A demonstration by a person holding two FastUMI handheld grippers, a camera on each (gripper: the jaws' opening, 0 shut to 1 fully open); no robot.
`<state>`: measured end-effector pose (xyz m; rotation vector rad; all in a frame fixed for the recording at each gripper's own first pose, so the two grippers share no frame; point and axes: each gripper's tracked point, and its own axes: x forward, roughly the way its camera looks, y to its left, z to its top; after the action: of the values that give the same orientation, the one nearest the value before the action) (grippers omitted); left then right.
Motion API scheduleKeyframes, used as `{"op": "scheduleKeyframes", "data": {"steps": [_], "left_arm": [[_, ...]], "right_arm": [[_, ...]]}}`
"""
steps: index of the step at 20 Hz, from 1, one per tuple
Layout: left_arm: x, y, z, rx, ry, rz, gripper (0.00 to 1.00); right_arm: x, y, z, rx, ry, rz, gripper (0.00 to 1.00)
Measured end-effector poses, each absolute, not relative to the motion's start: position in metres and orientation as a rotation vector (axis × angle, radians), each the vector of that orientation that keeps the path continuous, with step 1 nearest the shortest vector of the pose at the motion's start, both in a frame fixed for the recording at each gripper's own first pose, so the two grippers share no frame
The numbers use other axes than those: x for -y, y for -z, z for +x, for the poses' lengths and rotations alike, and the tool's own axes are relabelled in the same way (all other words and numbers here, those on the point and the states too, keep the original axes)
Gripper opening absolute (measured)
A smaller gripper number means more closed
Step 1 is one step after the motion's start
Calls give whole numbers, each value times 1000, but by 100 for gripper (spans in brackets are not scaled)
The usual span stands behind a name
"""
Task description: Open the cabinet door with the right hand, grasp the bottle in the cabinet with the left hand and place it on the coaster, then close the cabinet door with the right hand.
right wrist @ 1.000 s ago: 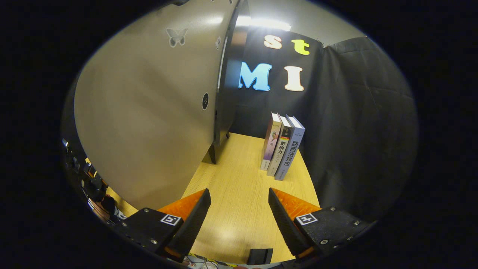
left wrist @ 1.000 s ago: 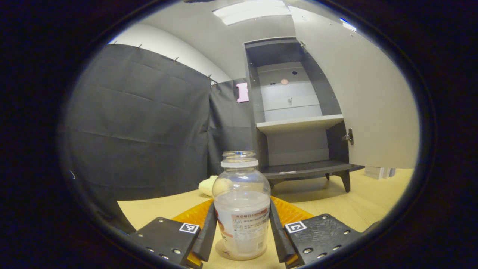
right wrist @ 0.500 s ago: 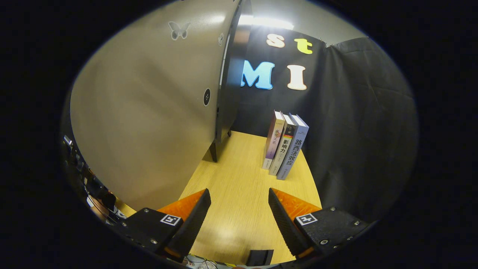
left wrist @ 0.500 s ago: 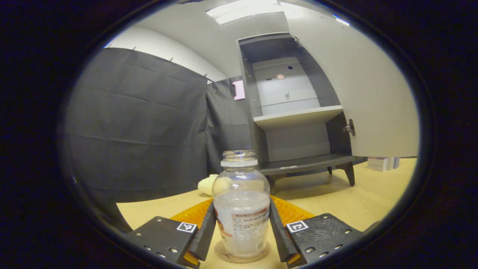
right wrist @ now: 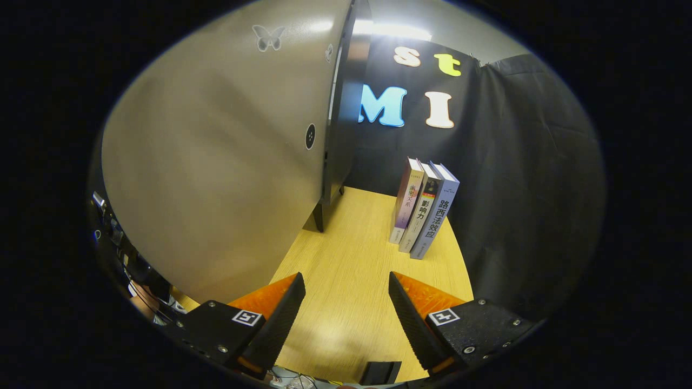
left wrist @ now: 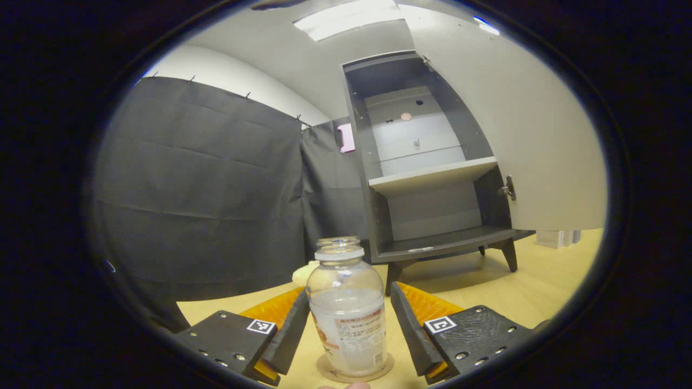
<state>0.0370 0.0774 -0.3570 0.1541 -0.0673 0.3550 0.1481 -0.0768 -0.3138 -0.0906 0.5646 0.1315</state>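
- The left gripper point(left wrist: 348, 329) has let go: its fingers, pressed on the bottle point(left wrist: 347, 316) a second ago, now stand spread with a gap on each side.
- The bottle stands upright on the round coaster point(left wrist: 354, 371), on the wooden table point(left wrist: 540, 281).
- Behind it, the cabinet point(left wrist: 432, 178) gapes, its door point(right wrist: 216, 162) swung wide.
- The right gripper point(right wrist: 346, 313) hangs open over bare table beside that door, three books point(right wrist: 427, 210) beyond.

Left gripper view looks low across the table point(left wrist: 540, 281) into the cabinet point(left wrist: 432, 173); right gripper view faces its door point(right wrist: 216, 162) closely.
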Motion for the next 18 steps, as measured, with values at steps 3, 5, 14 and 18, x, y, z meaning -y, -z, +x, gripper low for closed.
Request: {"op": "scheduleKeyframes", "data": {"steps": [3,5,14,18], "left_arm": [[-77,350,33,80,-352,154,84],[-77,344,30,86,-354,159,84],[-77,250,4,140,-274,126,84],[-74,168,-12,157,-215,107,84]], "right_arm": [[74,317,147,-572,-136,-69,95],[75,317,147,-571,-130,-54,96],[83,285,148,-509,-92,-33,96],[94,257,149,-468,-49,13,95]]}}
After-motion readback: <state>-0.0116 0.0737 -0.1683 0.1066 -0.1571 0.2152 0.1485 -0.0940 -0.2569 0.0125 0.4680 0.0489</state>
